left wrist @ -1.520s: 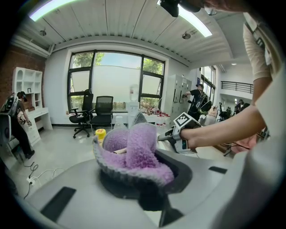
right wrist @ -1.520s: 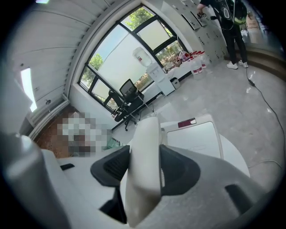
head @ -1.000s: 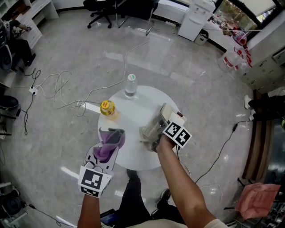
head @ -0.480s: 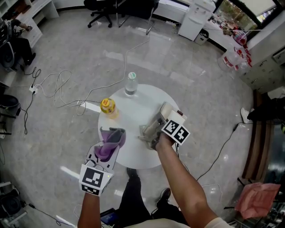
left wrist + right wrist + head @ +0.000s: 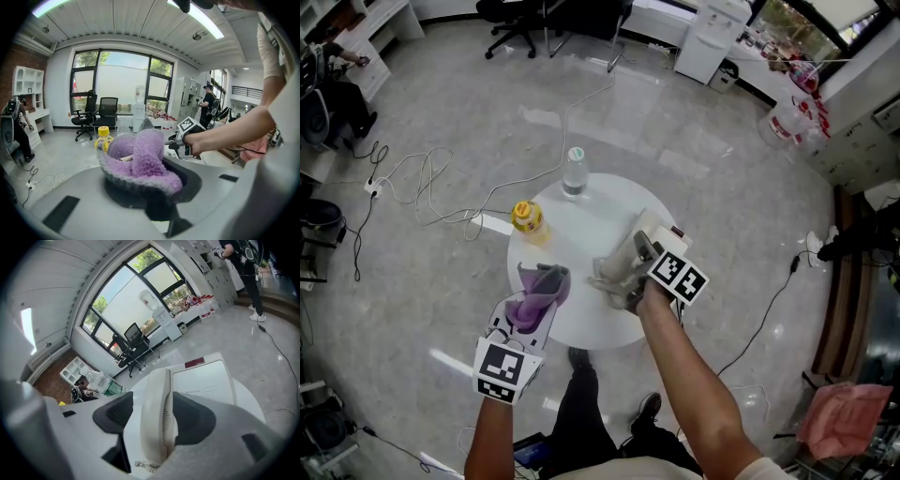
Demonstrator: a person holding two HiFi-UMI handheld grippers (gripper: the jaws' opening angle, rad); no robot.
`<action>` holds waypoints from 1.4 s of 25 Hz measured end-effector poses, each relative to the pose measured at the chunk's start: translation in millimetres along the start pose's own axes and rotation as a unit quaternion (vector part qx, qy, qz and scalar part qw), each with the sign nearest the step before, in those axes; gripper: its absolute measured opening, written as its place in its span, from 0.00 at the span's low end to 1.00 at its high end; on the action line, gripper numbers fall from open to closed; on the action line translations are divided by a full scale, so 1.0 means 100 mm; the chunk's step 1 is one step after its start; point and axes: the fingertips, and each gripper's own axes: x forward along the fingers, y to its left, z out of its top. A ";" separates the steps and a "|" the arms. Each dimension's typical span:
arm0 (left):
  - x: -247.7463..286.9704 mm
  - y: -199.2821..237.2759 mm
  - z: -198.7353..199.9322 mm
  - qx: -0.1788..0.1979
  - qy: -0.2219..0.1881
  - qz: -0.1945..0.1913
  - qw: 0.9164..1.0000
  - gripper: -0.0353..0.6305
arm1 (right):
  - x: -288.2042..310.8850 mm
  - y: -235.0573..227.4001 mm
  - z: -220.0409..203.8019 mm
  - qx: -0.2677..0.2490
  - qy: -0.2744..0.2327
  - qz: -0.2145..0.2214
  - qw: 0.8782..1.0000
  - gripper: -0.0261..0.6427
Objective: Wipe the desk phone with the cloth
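A beige desk phone (image 5: 654, 231) sits on the right side of a round white table (image 5: 572, 239). Its handset (image 5: 619, 267) lies off the base between the jaws of my right gripper (image 5: 634, 283). In the right gripper view the handset (image 5: 157, 416) stands lengthwise between the jaws, which are opening; a gap shows beside the left pad. The phone base (image 5: 202, 378) lies just beyond. My left gripper (image 5: 540, 287) is shut on a bunched purple cloth (image 5: 534, 298) over the table's near left edge, left of the phone. The cloth (image 5: 140, 157) fills the left gripper's jaws.
A clear water bottle (image 5: 574, 174) stands at the table's far edge and a yellow-capped bottle (image 5: 525, 217) at its left edge. Cables trail over the grey floor (image 5: 431, 178) to the left. Office chairs (image 5: 520, 23) stand far behind.
My left gripper has drifted slightly up and right with the cloth, closer to the phone. My right gripper has shifted a little to the right around the handset.
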 end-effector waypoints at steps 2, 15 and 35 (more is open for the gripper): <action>-0.02 -0.04 0.02 0.005 -0.004 -0.001 1.000 0.17 | -0.12 -0.01 0.04 -0.001 -0.004 0.003 1.000 0.39; -0.44 -0.55 0.49 0.039 -0.014 -0.005 0.999 0.17 | -1.39 0.66 0.45 -0.104 -0.025 0.136 0.985 0.03; -1.81 -2.01 1.50 0.104 -0.094 0.004 0.990 0.17 | -4.56 1.63 0.51 -0.470 -0.018 0.320 0.823 0.03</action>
